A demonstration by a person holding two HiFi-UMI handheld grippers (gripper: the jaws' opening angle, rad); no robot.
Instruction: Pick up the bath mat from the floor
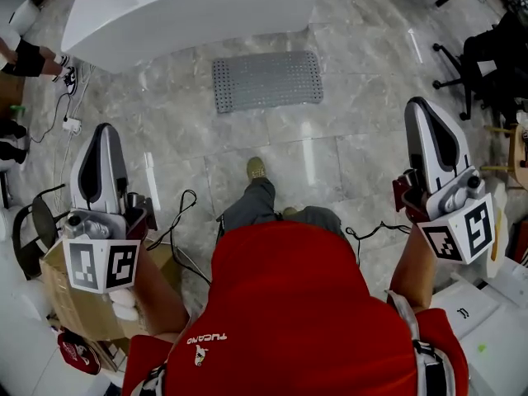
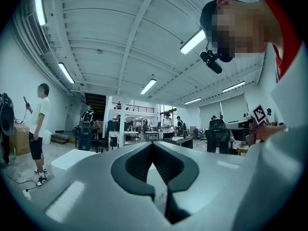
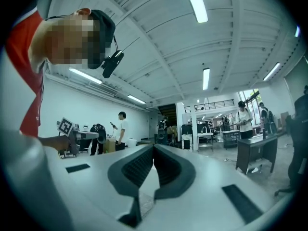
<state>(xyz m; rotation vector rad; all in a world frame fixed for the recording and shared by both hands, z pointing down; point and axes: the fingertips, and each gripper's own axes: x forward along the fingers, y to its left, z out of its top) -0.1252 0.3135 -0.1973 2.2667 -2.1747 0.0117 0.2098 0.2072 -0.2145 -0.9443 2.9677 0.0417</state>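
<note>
A grey studded bath mat (image 1: 267, 80) lies flat on the marble floor in the head view, just in front of a white bathtub (image 1: 190, 7). My left gripper (image 1: 106, 130) is held up at the left, far short of the mat, its tips touching with nothing between them. At the right my right gripper (image 1: 422, 108) is raised the same way, also shut and empty. Both gripper views look up and out across the hall; their jaws meet at the tips, left gripper (image 2: 153, 144) and right gripper (image 3: 154, 146). The mat is not seen in either.
My shoe (image 1: 256, 168) stands on the floor between me and the mat. A cardboard box (image 1: 78, 299) and cables (image 1: 177, 221) sit at my left, black office chairs (image 1: 483, 64) at the right, white boxes (image 1: 495, 312) at lower right. A person (image 2: 37, 126) stands at the left.
</note>
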